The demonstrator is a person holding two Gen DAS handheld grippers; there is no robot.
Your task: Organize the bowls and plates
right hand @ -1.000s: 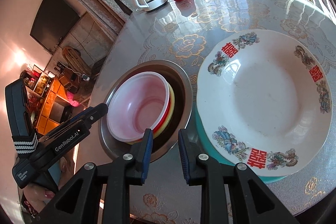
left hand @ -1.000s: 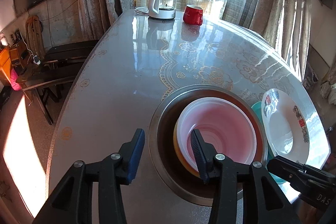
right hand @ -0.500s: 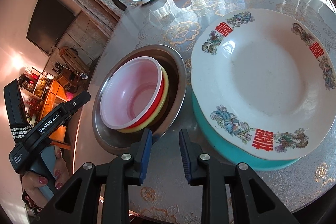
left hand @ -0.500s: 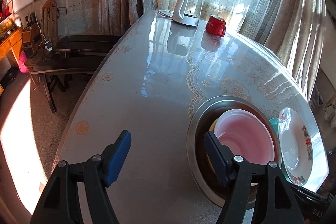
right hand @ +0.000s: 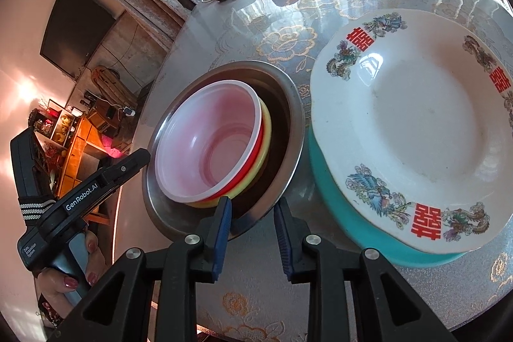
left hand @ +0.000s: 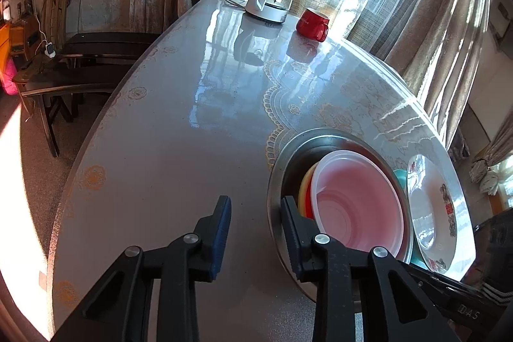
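Note:
A steel basin (left hand: 320, 135) (right hand: 288, 92) holds a translucent pinkish bowl (left hand: 356, 201) (right hand: 208, 143) nested in a red bowl and a yellow bowl. Beside it, a white plate (right hand: 416, 124) (left hand: 429, 207) with red characters lies on a teal plate (right hand: 352, 229). My left gripper (left hand: 256, 213) straddles the basin's left rim, one finger outside and one inside. Its jaws are closing but there is still a gap. My right gripper (right hand: 253, 210) stands narrowly open over the basin's near rim, its pads not pressing on anything.
A white and glass kettle (left hand: 269, 2) and a red mug (left hand: 312, 24) stand at the far end of the glossy table (left hand: 179, 133). Dark benches (left hand: 80, 66) sit off the table's left edge. A hand (right hand: 70, 278) holds the left tool.
The left gripper drew back from the translucent bowl's rim to the basin's rim, opened wide, then narrowed again. The right gripper stayed nearly still at the same width.

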